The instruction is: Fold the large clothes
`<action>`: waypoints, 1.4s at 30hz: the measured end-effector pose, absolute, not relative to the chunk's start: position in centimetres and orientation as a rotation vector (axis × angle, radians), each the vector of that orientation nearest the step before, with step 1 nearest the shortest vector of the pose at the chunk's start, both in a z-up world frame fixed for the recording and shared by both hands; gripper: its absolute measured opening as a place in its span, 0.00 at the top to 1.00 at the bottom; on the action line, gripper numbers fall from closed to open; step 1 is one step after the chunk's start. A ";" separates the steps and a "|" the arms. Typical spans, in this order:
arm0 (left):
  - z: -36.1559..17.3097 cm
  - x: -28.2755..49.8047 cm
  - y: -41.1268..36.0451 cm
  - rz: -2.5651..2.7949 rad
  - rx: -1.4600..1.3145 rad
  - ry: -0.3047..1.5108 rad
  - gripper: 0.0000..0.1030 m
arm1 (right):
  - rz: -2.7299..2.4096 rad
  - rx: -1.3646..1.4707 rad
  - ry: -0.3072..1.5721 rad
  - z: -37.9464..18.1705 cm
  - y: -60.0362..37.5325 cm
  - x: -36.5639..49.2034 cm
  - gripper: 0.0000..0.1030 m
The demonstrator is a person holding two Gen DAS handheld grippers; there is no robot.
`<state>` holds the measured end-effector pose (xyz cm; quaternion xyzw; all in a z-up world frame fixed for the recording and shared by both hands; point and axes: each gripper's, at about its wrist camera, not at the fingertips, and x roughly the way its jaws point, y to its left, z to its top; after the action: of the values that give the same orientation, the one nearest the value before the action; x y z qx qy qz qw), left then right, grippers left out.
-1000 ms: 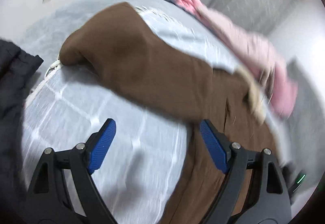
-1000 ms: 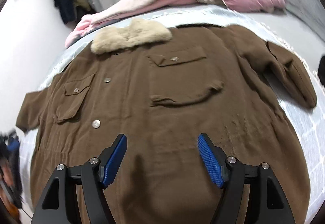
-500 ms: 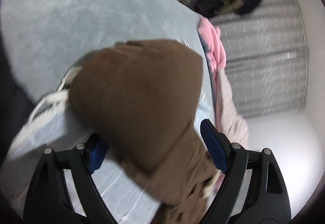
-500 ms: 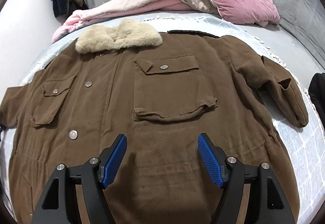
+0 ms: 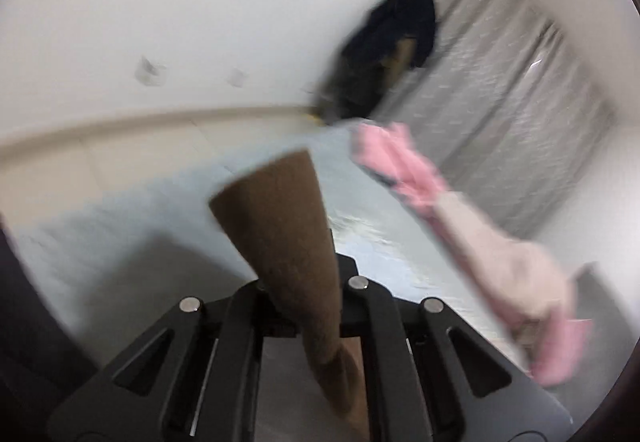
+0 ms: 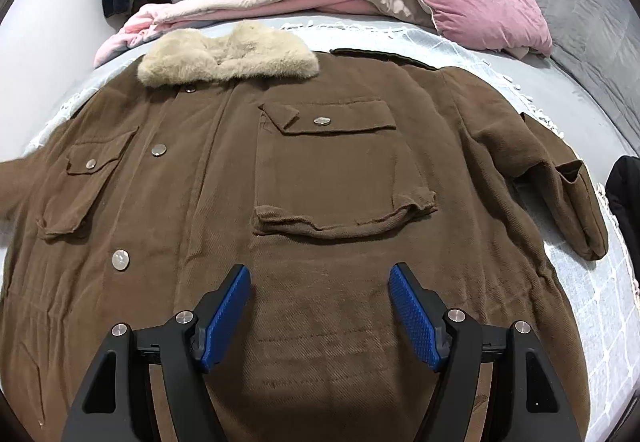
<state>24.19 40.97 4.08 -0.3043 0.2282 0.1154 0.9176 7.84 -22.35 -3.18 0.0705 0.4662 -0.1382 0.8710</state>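
Through the left wrist camera, your left gripper (image 5: 298,306) is clamped on the brown coat's left sleeve (image 5: 280,226), whose cuff end sticks up and forward past the closed jaws. Holding it near the cuff lets you carry the whole sleeve over the body in one sweep. Ahead lies the pale bedsheet (image 5: 120,209); the pink duvet (image 5: 460,226) is off to the right, blurred.

Through the right wrist camera, your right gripper (image 6: 320,312) hovers wide apart and empty above the lower front of the brown coat (image 6: 224,201), which lies flat, front up, fur collar (image 6: 228,55) far ahead. The right sleeve (image 6: 560,181) lies bent back on itself to the gripper's right, probably your next fold. A pink pillow (image 6: 472,13) sits beyond it.
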 end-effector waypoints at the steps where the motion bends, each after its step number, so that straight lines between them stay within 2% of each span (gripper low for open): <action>1: 3.5 24.5 41.4 0.309 -0.600 0.511 0.92 | -0.286 0.143 0.974 -3.2 -22.2 7.9 0.29; 5: -0.6 26.3 41.5 0.650 -0.402 0.732 0.92 | -0.276 0.131 0.966 -3.0 -22.1 7.8 0.29; 8: -3.1 27.5 40.5 0.742 -0.324 0.870 0.85 | -0.280 0.139 0.959 -2.7 -22.6 7.5 0.29; 9: -3.1 27.5 40.2 0.745 -0.325 0.887 0.75 | -0.280 0.145 0.956 -2.6 -22.9 7.4 0.29; 10: -2.8 27.4 39.9 0.729 -0.330 0.887 0.57 | -0.281 0.151 0.954 -2.5 -23.1 7.4 0.29; 11: -2.1 27.1 39.4 0.700 -0.330 0.869 0.48 | -0.283 0.160 0.950 -2.3 -23.4 7.3 0.29; 12: -1.3 26.7 38.7 0.685 -0.317 0.849 0.33 | -0.282 0.166 0.948 -2.2 -23.6 7.2 0.29; 13: -0.6 26.3 37.8 0.675 -0.297 0.829 0.27 | -0.281 0.174 0.945 -2.1 -23.8 7.2 0.29; 18: 3.0 23.9 33.7 0.537 -0.198 0.767 0.16 | -0.276 0.195 0.946 -1.8 -24.0 7.2 0.29; 21: 4.0 22.9 30.9 0.414 -0.192 0.770 0.02 | -0.270 0.196 0.944 -1.6 -24.0 7.0 0.29; 31: 3.7 15.0 19.2 -0.001 -0.296 0.859 0.02 | -0.359 0.311 0.839 1.9 -29.2 4.4 0.29; 36: 0.7 11.9 13.4 -0.149 -0.349 0.905 0.02 | -0.457 0.379 0.781 3.7 -34.4 1.8 0.29; 42: -2.6 12.2 8.3 -0.235 -0.288 0.973 0.02 | -0.617 0.464 0.789 4.5 -43.8 1.9 0.29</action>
<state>12.16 8.33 -2.59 -0.1375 0.4650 -0.1122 0.8673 1.85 -43.75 4.51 0.2203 0.3746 -0.2930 0.8516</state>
